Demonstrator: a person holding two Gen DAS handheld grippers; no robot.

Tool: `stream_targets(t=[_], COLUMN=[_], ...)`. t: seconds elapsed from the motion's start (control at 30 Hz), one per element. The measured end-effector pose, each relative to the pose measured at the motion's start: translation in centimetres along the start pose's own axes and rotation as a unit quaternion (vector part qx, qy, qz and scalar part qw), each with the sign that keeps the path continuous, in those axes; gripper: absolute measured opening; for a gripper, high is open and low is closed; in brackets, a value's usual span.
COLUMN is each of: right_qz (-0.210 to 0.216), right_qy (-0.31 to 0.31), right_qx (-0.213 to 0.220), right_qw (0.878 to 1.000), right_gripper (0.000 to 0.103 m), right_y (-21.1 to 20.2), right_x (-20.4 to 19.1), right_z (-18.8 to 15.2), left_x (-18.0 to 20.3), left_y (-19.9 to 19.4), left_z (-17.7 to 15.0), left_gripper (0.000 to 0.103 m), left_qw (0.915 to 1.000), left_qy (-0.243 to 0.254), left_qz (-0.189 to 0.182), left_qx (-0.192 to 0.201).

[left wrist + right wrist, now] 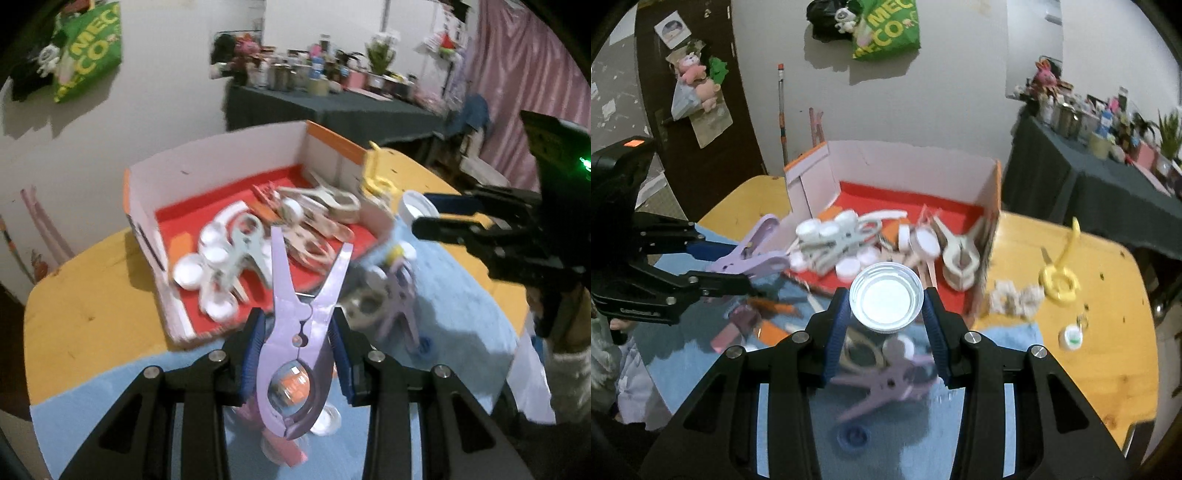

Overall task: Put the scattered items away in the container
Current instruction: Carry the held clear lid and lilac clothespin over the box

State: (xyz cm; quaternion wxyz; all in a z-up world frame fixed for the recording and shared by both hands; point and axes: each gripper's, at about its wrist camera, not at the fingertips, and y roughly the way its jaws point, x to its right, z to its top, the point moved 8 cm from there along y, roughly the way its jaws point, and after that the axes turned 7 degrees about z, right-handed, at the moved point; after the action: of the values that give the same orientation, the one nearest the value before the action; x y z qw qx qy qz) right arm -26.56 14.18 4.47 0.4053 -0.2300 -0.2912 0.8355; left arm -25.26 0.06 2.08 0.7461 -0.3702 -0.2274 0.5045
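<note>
My left gripper (297, 332) is shut on a lilac plastic clamp (301, 332), held upright just in front of the open cardboard box (221, 162) with a red floor. My right gripper (886, 306) is shut on a white jar lid (884, 301), held above the box's near edge. The box (908, 162) holds several white lids, beige clamps and a grey-green clamp. The left gripper with its lilac clamp (746, 254) shows at the left of the right wrist view. Another lilac clamp (886, 384) and a blue cap (853, 437) lie on the blue cloth below.
A yellow table (1100, 354) carries a yellow clamp (1060, 273), a white scrunchie (1015, 299) and a small white tape measure (1071, 336) right of the box. Pink and orange items (746, 325) lie on the blue cloth (461, 332). A dark cluttered table (332, 107) stands behind.
</note>
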Motion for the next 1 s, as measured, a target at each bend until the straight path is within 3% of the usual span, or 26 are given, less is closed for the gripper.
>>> stream_targets(t=[0.3, 0.47, 0.73, 0.87, 1.0], right_qz=[-0.005, -0.013, -0.043, -0.057, -0.064], right_qy=[-0.009, 0.021, 0.06, 0.066, 0.072], right_qx=[-0.019, -0.034, -0.067, -0.087, -0.093], right_qw=[1.0, 0.999, 0.995, 0.992, 0.991], right_gripper=[0.038, 0.038, 0.038, 0.038, 0.038], right_y=[4.5, 8.0, 11.9, 13.0, 13.4], right_x=[0.7, 2.8, 5.7, 6.4, 7.0], right_z=[4.4, 5.8, 5.8, 5.2, 4.9], left_x=[-3.7, -5.6, -7.5, -8.0, -8.0], left_y=[2.9, 5.4, 9.3, 10.5, 11.5], left_z=[4.4, 6.2, 6.9, 6.4, 5.9], left_gripper=[0.038, 0.038, 0.038, 0.038, 0.038], left_qw=[0.9973, 0.9939, 0.987, 0.9844, 0.9827], left_qy=[-0.051, -0.083, -0.137, -0.144, -0.156], left_qz=[0.051, 0.073, 0.082, 0.097, 0.091], left_qx=[0.01, 0.008, -0.018, -0.03, -0.042])
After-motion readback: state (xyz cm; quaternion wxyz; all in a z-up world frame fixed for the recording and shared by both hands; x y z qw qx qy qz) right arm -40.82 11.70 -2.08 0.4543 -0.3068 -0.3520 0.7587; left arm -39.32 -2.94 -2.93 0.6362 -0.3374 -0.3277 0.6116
